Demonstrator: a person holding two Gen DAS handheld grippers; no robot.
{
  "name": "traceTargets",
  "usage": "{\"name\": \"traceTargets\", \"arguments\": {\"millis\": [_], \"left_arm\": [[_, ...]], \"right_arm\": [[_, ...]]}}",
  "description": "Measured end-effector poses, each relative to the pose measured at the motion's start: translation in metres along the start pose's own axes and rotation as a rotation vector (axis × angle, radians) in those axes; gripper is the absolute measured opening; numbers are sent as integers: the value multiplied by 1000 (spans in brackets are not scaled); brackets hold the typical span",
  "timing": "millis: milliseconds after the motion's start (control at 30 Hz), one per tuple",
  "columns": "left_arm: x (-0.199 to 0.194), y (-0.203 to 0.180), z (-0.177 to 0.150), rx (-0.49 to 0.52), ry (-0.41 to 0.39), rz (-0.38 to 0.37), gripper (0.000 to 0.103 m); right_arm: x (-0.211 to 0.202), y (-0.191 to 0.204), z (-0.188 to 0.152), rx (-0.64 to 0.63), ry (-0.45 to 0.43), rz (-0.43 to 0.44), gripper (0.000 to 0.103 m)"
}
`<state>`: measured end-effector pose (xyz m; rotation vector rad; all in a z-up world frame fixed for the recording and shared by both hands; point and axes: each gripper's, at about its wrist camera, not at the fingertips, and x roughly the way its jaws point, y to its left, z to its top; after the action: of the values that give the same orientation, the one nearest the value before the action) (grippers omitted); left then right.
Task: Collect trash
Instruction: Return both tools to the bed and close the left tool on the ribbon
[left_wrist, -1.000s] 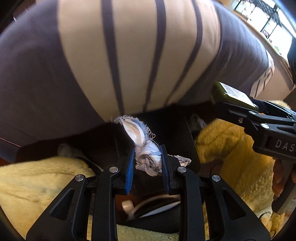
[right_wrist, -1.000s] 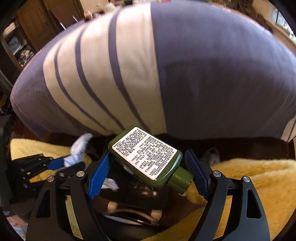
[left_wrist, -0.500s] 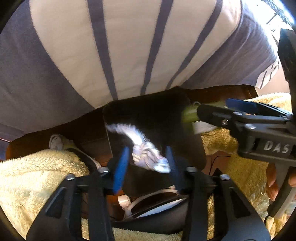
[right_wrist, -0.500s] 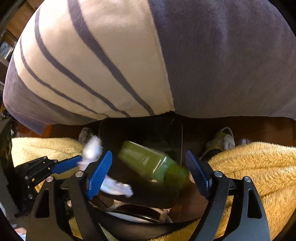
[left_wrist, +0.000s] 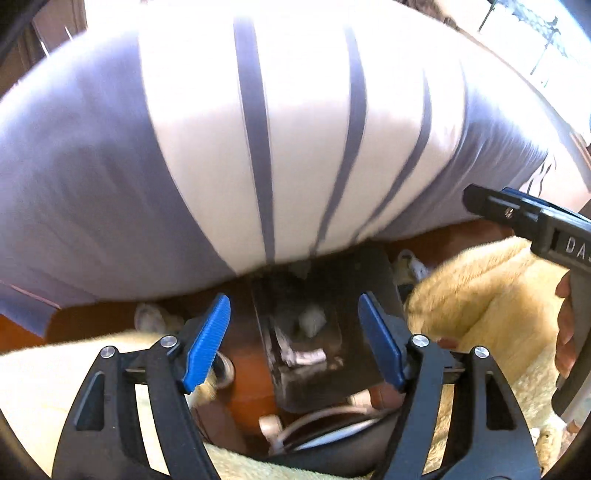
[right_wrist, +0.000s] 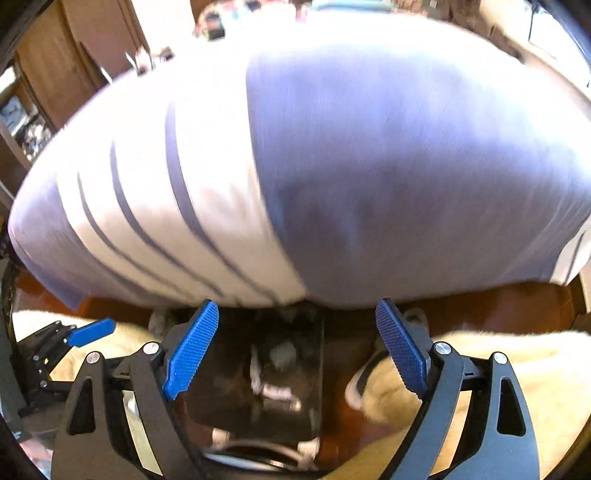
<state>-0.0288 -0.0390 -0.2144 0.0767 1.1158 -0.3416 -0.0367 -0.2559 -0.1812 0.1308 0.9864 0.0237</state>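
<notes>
The left gripper (left_wrist: 295, 343) has its blue-padded jaws spread wide with nothing between them, and the right gripper (right_wrist: 297, 350) is likewise wide apart and empty. Below both sits a dark bin (left_wrist: 373, 273) on a reddish-brown floor (right_wrist: 498, 306), its opening facing up between the person's cream fleece-covered legs (left_wrist: 480, 295). Inside the bin, near its middle, lies a pale crumpled wad of trash (left_wrist: 312, 319), with a lighter blurred piece (left_wrist: 306, 358) closer to the near wall; the right wrist view shows the same pale shapes (right_wrist: 275, 391) in the bin, too smeared to name. White cables (left_wrist: 314, 424) loop at the bin's near edge. In the left wrist view the right gripper's black body reaches in from the right edge, held by a hand (left_wrist: 565, 332). Beyond the bin, filling the upper part of both views, bulges a striped grey and white shirt (left_wrist: 258, 147). Farther off, at the top left of the right wrist view, stands wooden furniture (right_wrist: 74, 55).
</notes>
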Motion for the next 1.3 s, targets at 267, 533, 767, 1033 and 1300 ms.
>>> {"name": "traceTargets", "arguments": {"millis": [267,533,767,1033,1300], "left_arm": [[-68,10,49,14,-197,49,72],[-76,37,104,-19,-263,125,72],[-57,64,148,-50,-266,162,72],[-31,81,190,-74,-247,152,72],[-14,88,224,-81,-238,133,71]], "right_arm": [[-43,0,52,-37,-179,-42,88],[-24,17,106,-66,-203,-19,88],[20,26,153,-77,-168,-13,88],[54,39,196,-112,-133,7,93],[78,41,224,-156,-117,-11,94]]}}
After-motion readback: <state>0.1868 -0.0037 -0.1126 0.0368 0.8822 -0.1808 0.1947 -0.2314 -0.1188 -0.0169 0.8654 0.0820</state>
